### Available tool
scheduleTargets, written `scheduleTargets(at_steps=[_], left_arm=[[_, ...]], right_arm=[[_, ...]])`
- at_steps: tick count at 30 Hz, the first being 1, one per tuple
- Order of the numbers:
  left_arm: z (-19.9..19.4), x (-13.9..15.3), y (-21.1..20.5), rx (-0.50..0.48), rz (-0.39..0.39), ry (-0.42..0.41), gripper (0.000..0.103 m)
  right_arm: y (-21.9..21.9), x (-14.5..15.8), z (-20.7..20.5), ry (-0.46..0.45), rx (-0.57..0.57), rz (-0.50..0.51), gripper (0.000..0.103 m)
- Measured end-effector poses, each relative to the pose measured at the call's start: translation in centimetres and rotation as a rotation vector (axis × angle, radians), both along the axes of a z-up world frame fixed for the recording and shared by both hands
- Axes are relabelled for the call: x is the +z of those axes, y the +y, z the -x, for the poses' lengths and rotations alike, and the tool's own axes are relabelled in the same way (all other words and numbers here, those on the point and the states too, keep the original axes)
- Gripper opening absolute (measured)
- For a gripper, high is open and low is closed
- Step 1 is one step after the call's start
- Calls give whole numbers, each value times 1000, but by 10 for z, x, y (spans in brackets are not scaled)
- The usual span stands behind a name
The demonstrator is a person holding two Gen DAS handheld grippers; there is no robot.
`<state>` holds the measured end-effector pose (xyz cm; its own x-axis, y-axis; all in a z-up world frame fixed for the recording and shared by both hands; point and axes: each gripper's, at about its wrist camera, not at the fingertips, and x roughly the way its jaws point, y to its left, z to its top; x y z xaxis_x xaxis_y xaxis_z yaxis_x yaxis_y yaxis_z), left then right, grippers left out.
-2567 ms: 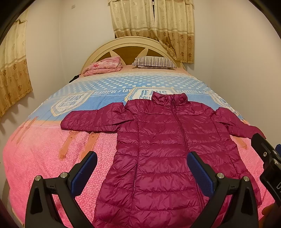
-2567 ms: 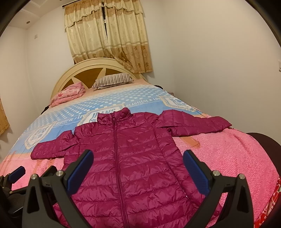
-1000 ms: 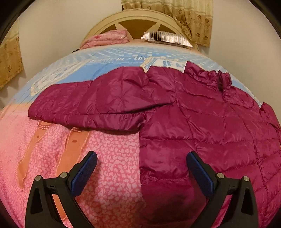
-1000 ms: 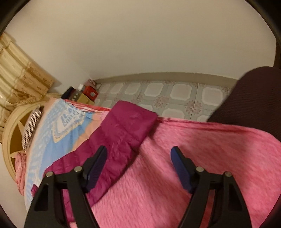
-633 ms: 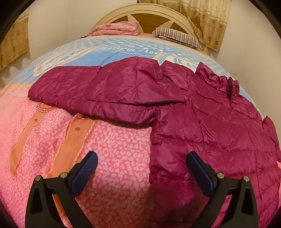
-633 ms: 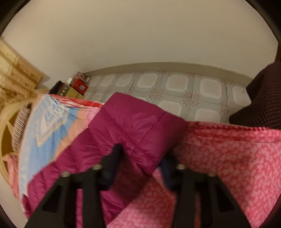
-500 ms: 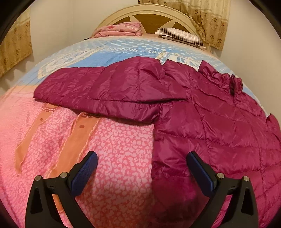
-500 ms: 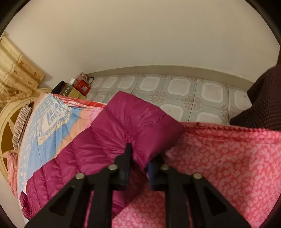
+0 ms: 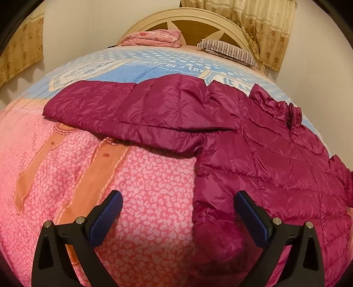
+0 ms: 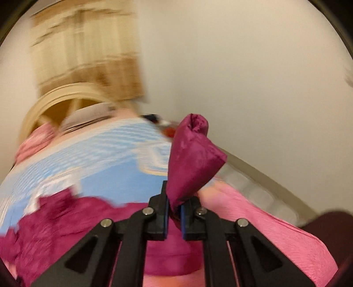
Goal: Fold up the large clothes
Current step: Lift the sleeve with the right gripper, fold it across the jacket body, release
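Note:
A magenta quilted jacket lies flat, front up, on the pink and blue bed cover, its left sleeve stretched out sideways. My left gripper hovers open over the jacket's left side edge, with nothing between its fingers. In the blurred right wrist view, my right gripper has its jaws closing tight on the cuff of the right sleeve. That cuff sticks up above the pads, lifted off the bed. The jacket body lies below and to the left.
A cream headboard, a folded pink blanket and a striped pillow sit at the bed's far end. Curtains hang behind. A wall and tiled floor run along the bed's right side. A dark object sits at lower right.
The right gripper closed on the right sleeve's cuff, then lifted it off the bed and rolled, swinging its view towards the headboard. The left gripper stayed open and barely moved.

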<state>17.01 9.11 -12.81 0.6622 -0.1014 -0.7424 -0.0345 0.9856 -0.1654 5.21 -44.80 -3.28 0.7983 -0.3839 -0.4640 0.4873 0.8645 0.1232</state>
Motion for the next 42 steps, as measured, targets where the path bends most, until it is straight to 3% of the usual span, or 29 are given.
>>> scheduleTargets(at_steps=[5, 10, 17, 20, 21, 22, 23, 24, 26, 29, 31, 33, 37, 42], left_arm=[[1, 0, 5, 7, 29, -7, 102], [0, 0, 8, 9, 51, -10, 102], [1, 1, 12, 5, 71, -14, 102], [0, 1, 11, 1, 73, -13, 102], [0, 1, 11, 0, 73, -12, 102], [0, 1, 11, 0, 74, -13, 102], [-1, 1, 11, -1, 75, -12, 102], [-1, 1, 11, -1, 75, -12, 102], [-1, 1, 11, -1, 75, -12, 102], [-1, 0, 11, -1, 74, -12, 102], [-1, 0, 11, 0, 75, -11, 102], [0, 1, 11, 0, 71, -10, 102], [-2, 0, 10, 0, 61, -8, 102], [-3, 0, 5, 0, 33, 3, 102]], right_arm=[[114, 1, -30, 21, 267, 18, 11], [210, -36, -62, 77, 469, 6, 11], [274, -92, -90, 167, 619, -104, 11], [288, -108, -100, 195, 690, -139, 22], [283, -107, -98, 208, 721, -165, 50], [284, -110, -100, 237, 764, -210, 85], [281, -107, -98, 242, 775, -235, 95], [275, -100, -93, 202, 784, -260, 96], [262, -83, -83, 116, 787, -270, 96], [229, -61, -72, 41, 704, -244, 76], [200, -57, -70, 58, 585, -200, 56], [165, -65, -68, 103, 421, -154, 47], [108, -97, -70, 166, 249, -188, 45], [83, -139, -70, 216, 224, -318, 45]])
